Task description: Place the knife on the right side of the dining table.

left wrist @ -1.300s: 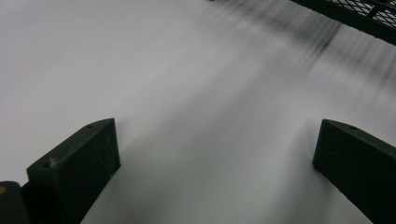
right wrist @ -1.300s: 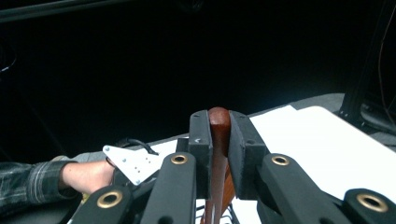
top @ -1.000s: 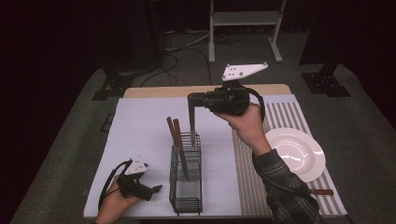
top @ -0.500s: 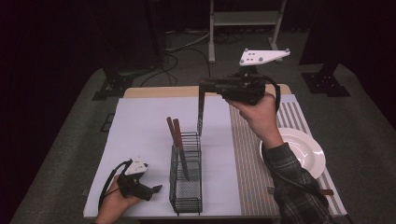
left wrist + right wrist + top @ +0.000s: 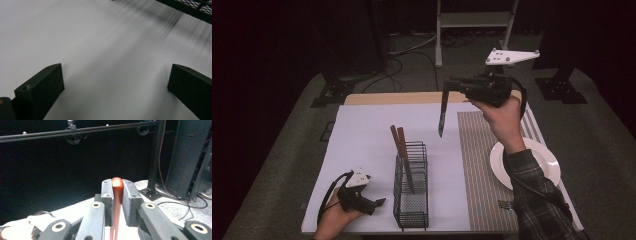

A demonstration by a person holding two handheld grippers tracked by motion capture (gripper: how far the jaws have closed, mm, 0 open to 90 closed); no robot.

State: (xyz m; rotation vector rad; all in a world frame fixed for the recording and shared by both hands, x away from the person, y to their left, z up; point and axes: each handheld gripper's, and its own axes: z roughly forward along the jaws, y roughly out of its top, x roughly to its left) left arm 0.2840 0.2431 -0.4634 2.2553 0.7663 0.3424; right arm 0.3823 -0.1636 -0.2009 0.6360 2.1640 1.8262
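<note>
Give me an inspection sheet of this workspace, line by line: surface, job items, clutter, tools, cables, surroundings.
Surface: white sheet over the table, striped placemat at right.
Job items: knife in the air, blade down; wire caddy holding two wooden-handled utensils; white plate; fork near front edge.
Clutter: nothing seen.
Tools: right tool shut on the knife's handle; left tool open, low over the sheet.
Cables: one trailing from each tool; loose cables on the floor beyond.
Surroundings: grey carpet, dark stands, metal frame.

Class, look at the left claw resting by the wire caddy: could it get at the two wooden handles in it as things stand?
Probably yes: the left claw is open and unloaded beside the caddy, and the handles stick up above its rim uncovered.
</note>
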